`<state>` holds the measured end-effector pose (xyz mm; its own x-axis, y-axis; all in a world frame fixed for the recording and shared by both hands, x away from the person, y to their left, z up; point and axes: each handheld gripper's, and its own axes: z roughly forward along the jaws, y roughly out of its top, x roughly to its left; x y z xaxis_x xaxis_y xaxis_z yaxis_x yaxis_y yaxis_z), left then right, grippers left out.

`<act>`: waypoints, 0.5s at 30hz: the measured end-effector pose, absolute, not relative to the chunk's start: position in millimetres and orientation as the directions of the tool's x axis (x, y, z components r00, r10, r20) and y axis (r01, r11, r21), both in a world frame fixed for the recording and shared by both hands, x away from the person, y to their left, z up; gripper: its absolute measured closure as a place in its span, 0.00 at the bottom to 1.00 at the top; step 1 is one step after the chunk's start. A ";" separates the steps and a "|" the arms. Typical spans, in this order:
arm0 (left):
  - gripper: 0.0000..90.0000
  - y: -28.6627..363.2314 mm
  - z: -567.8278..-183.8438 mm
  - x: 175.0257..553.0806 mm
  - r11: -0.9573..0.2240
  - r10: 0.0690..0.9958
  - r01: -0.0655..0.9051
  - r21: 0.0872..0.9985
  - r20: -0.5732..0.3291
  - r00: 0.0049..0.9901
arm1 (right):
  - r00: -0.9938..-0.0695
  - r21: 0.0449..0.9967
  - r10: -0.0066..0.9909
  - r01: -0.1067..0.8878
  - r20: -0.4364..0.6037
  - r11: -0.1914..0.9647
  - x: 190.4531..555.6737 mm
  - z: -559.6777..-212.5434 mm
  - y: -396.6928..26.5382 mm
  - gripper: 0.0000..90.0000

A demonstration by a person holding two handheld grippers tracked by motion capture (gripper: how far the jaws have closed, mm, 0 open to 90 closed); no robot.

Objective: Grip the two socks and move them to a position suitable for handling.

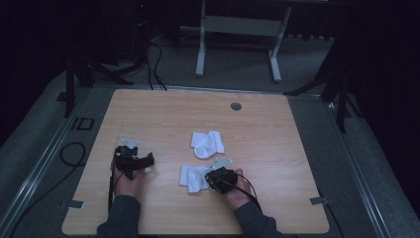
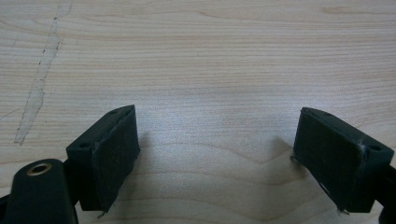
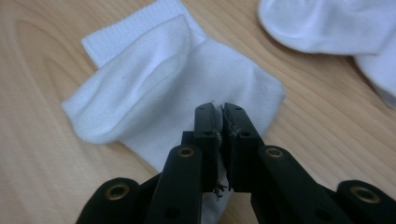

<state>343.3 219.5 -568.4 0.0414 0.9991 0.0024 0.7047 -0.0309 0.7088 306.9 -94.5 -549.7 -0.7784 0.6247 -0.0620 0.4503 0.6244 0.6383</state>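
Near the table's [image 1: 148, 106] front edge, the right gripper [image 3: 223, 112] pinches a folded white sock [image 3: 154, 88] whose near hem its jaws hide, while the left gripper [image 2: 217, 140] rests spread over bare wood.

Your left tool [image 1: 132, 159] sat low over the table, its jaws spread wide apart with nothing between them, your left hand [image 1: 128, 181] gripping it from behind. Your right tool [image 1: 218, 177] pointed forward and left, its jaws almost together with only a thin slit between the pads [image 3: 211, 135]. Both forearms came in from the near edge.
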 end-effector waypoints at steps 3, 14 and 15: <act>0.16 219.5 -568.4 343.3 -0.031 0.999 0.705 0.709 0.002 0.041 | -0.789 0.625 0.610 0.443 -0.068 0.642 306.8 -546.2 -92.2 0.85; 0.16 219.4 -568.4 343.3 -0.031 0.999 0.705 0.709 0.002 0.041 | -0.830 0.664 0.557 0.416 -0.001 0.622 301.8 -519.4 -86.0 0.65; 0.16 219.5 -568.4 343.3 -0.031 0.999 0.705 0.709 0.002 0.041 | -0.830 0.660 0.557 0.419 0.001 0.624 302.0 -520.9 -82.4 0.62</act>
<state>343.3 219.5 -568.4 0.0413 0.9991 0.0022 0.7048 -0.0307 0.7087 302.0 -82.4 -520.9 -0.8305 0.5570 0.0008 0.4192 0.6239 0.6596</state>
